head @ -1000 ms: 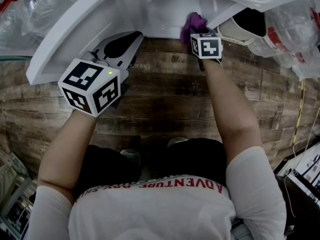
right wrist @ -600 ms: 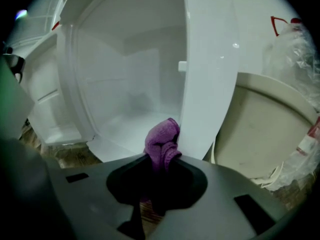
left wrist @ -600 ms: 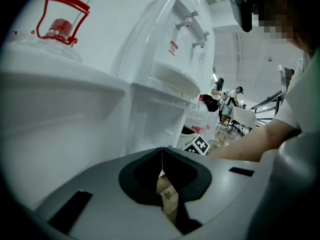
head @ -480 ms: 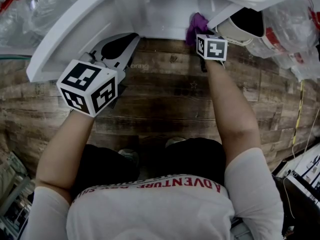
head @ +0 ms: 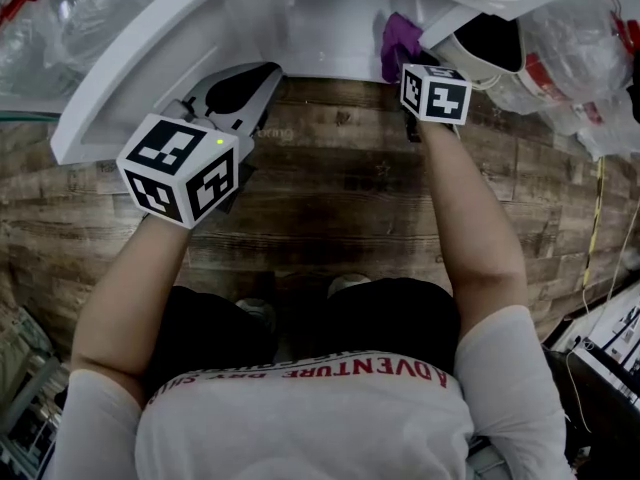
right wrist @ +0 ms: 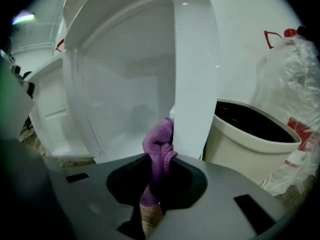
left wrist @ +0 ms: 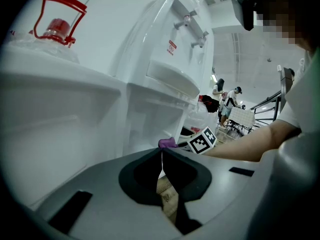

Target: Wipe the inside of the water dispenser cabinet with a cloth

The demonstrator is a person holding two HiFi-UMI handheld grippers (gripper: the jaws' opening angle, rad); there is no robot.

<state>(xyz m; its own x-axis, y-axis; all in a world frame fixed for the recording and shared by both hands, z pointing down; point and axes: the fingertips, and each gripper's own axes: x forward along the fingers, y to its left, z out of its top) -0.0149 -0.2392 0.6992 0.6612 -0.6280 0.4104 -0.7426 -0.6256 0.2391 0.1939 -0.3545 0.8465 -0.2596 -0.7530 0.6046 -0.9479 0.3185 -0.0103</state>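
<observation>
The white water dispenser's open cabinet [head: 320, 23] fills the top of the head view, and its door [head: 130, 78] swings out to the left. My right gripper [head: 405, 63] is shut on a purple cloth [head: 400, 38]. In the right gripper view the cloth [right wrist: 159, 151] bunches up between the jaws of the right gripper [right wrist: 159, 160] and presses against the cabinet's right wall edge [right wrist: 192, 84]; the white cabinet inside [right wrist: 130, 99] lies to its left. My left gripper [head: 265, 76] hovers low beside the door, shut with nothing in it; in its own view the left gripper [left wrist: 161, 154] has its tips touching.
A white bin with a dark inside [right wrist: 250, 124] stands right of the cabinet, with crinkled plastic bags [head: 570, 58] beside it. A clear bottle with a red handle [left wrist: 57, 21] sits at the left. The wooden plank floor [head: 330, 198] runs under my arms. People stand far off [left wrist: 227, 96].
My right gripper has carried the cloth to the right and a little deeper, up against the cabinet's right wall. The left gripper has hardly moved.
</observation>
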